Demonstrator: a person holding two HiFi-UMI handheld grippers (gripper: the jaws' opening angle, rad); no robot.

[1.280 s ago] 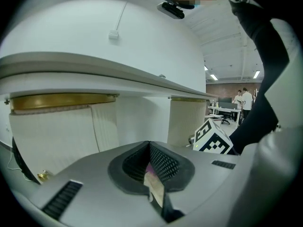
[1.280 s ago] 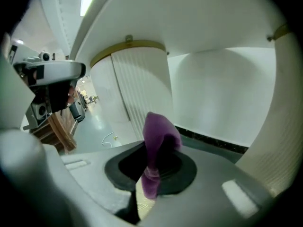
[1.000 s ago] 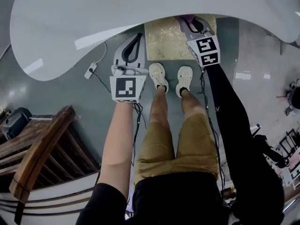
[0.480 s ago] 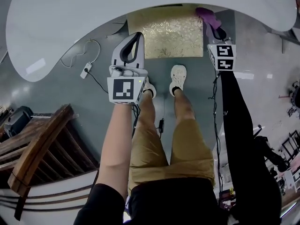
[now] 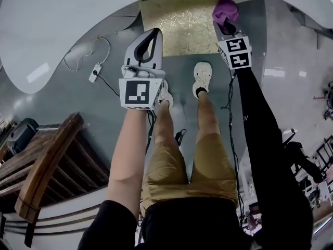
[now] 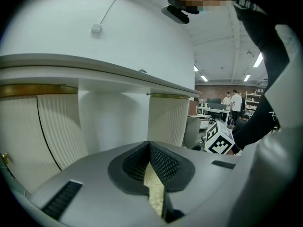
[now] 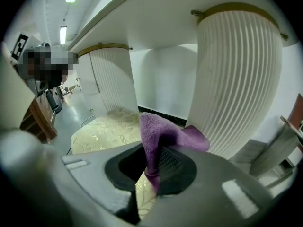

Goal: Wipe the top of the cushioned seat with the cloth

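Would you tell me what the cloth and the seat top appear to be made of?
The cloth looks like soft purple microfibre or terry: matte nap, limp folds. The seat appears to be upholstery fabric, pale gold with a leaf pattern and slight sheen; the weave can't be made out.

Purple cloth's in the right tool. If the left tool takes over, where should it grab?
Probably the loose fold of the cloth bunched past the tips of the right tool, approached from its left. That part stands free; the rest is pinched between the shut jaws. Open the left tool first.
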